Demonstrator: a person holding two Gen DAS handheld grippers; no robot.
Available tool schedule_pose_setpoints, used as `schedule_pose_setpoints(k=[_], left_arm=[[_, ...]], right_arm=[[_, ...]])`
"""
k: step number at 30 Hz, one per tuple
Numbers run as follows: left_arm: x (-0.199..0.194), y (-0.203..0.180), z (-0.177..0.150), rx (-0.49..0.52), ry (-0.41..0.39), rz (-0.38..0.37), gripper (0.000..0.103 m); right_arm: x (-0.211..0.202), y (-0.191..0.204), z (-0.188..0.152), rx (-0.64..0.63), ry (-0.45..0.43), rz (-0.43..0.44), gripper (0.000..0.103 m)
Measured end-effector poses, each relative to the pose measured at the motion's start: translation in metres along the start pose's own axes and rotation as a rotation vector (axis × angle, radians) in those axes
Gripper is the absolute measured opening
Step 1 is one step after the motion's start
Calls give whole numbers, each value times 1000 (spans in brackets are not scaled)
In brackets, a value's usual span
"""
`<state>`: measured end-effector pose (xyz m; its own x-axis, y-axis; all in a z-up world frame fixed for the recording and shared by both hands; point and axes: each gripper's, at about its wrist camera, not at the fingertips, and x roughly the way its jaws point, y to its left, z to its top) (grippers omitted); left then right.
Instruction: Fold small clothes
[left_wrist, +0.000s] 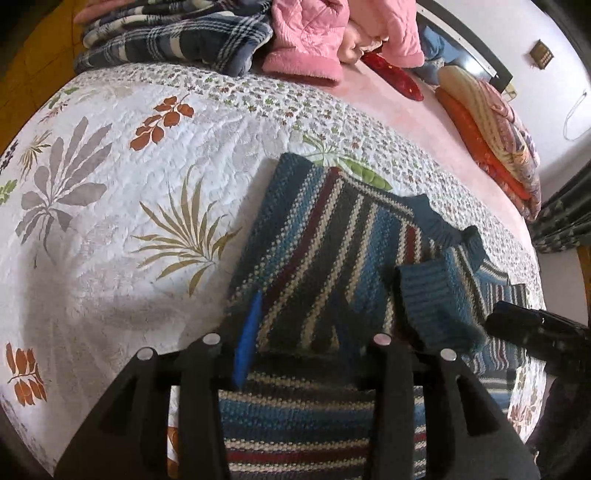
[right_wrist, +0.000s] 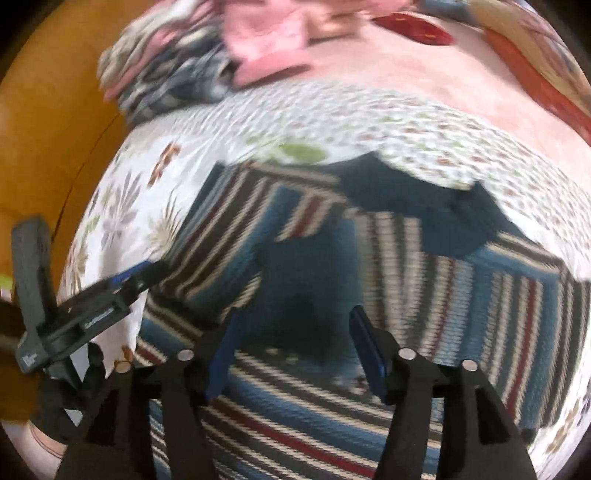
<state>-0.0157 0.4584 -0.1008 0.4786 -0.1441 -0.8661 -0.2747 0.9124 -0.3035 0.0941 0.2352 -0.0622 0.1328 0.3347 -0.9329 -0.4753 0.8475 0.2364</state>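
Note:
A striped knitted sweater (left_wrist: 325, 236), in blue, cream, dark red and black, lies on the leaf-print quilt (left_wrist: 110, 192). One sleeve is folded across its body, ending in a ribbed blue cuff (left_wrist: 436, 299). My left gripper (left_wrist: 295, 343) hovers open over the sweater's near edge, its blue pads wide apart with knit showing between them. In the blurred right wrist view, my right gripper (right_wrist: 295, 350) is open above the sweater (right_wrist: 406, 266). The left gripper (right_wrist: 110, 295) shows at that view's left edge, and the right gripper's black body (left_wrist: 535, 325) at the left view's right edge.
At the far side of the bed lie a folded plaid blanket (left_wrist: 173, 40), a pink padded jacket (left_wrist: 314, 33) and a red cushion (left_wrist: 395, 74). Folded orange and patterned bedding (left_wrist: 495, 144) is stacked at the right. Wooden floor (right_wrist: 44, 147) lies past the left edge.

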Motion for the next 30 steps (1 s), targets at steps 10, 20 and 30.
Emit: schedule_pose_setpoints(k=[10, 20, 30], left_arm=[[21, -3, -3, 23, 21, 11, 39], [31, -6, -5, 58, 26, 45, 40], [33, -10, -6, 75, 24, 68, 43]], right_arm=[[54, 27, -3, -27, 105, -127, 68], [48, 10, 0, 20, 59, -65, 17], [-27, -66, -17, 267, -104, 105, 16]])
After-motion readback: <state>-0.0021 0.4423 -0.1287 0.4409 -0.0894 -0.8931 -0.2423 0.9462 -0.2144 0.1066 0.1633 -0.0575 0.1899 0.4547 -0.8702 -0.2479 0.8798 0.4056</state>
